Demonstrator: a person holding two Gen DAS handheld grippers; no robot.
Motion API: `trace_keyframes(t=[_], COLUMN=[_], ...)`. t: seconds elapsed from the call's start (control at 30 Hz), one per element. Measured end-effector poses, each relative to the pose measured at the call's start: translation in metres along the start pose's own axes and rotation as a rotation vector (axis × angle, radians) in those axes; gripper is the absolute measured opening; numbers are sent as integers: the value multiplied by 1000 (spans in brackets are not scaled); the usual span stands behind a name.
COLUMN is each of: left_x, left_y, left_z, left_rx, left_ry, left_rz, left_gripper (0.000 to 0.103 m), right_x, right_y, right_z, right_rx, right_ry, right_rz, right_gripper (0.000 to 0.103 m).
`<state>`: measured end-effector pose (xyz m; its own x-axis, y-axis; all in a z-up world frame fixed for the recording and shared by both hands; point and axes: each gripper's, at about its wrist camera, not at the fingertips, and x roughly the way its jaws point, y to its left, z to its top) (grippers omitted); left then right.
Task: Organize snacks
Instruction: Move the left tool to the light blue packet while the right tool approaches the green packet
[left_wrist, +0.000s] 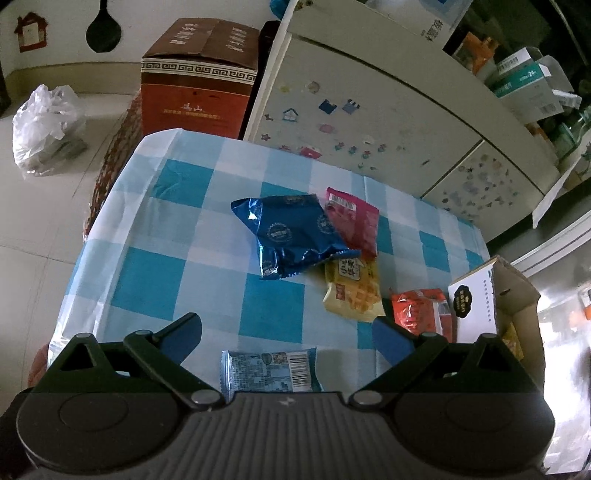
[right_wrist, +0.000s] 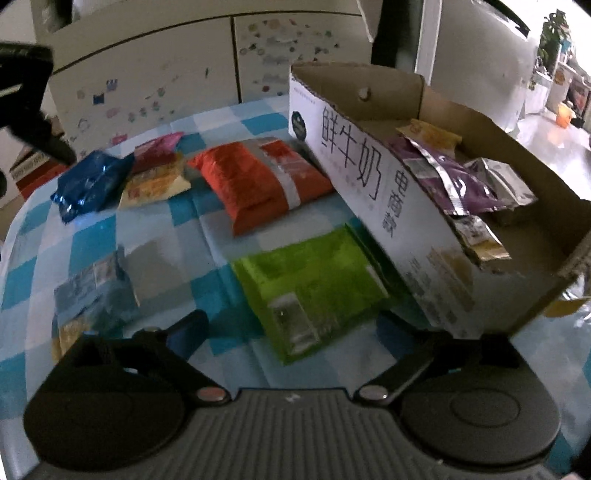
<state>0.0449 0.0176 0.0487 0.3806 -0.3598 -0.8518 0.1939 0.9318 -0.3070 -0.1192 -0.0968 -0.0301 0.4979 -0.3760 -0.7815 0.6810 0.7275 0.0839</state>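
Note:
My left gripper (left_wrist: 286, 334) is open and empty above the checked tablecloth (left_wrist: 155, 258), just over a grey-blue snack pack (left_wrist: 269, 371). Ahead lie a blue bag (left_wrist: 291, 236), a pink pack (left_wrist: 352, 225), a yellow waffle pack (left_wrist: 352, 291) and an orange bag (left_wrist: 421, 310). My right gripper (right_wrist: 295, 332) is open and empty over a green bag (right_wrist: 314, 288). The orange bag (right_wrist: 258, 184), blue bag (right_wrist: 88, 184), yellow pack (right_wrist: 155, 184), pink pack (right_wrist: 155, 147) and grey-blue pack (right_wrist: 96, 291) show there too. The cardboard box (right_wrist: 354, 155) at right holds a purple pack (right_wrist: 443, 173) and other packs.
A white cabinet with stickers (left_wrist: 369, 122) stands behind the table. A brown carton (left_wrist: 199, 81) and a plastic bag (left_wrist: 44, 125) sit on the floor at left. The box (left_wrist: 476, 306) stands at the table's right edge. The other gripper (right_wrist: 26, 92) shows at upper left.

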Motion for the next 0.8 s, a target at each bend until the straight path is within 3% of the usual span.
trace_keyframes(t=[0.33,0.5,0.8], left_x=[12,16,32], left_y=[13,22,7], left_z=[-3,-3,-15], left_rx=[24,5,72], left_ry=[47,69,132], left_rz=[32,20,8], left_gripper=[101,101,101], right_x=[8,10,23], right_y=[21,15,18], right_z=[3,10,13], right_rx=[-205,-173,-220], right_ry=[-59,-113,-115], right_rz=[195,109,113], right_gripper=[99,99,100])
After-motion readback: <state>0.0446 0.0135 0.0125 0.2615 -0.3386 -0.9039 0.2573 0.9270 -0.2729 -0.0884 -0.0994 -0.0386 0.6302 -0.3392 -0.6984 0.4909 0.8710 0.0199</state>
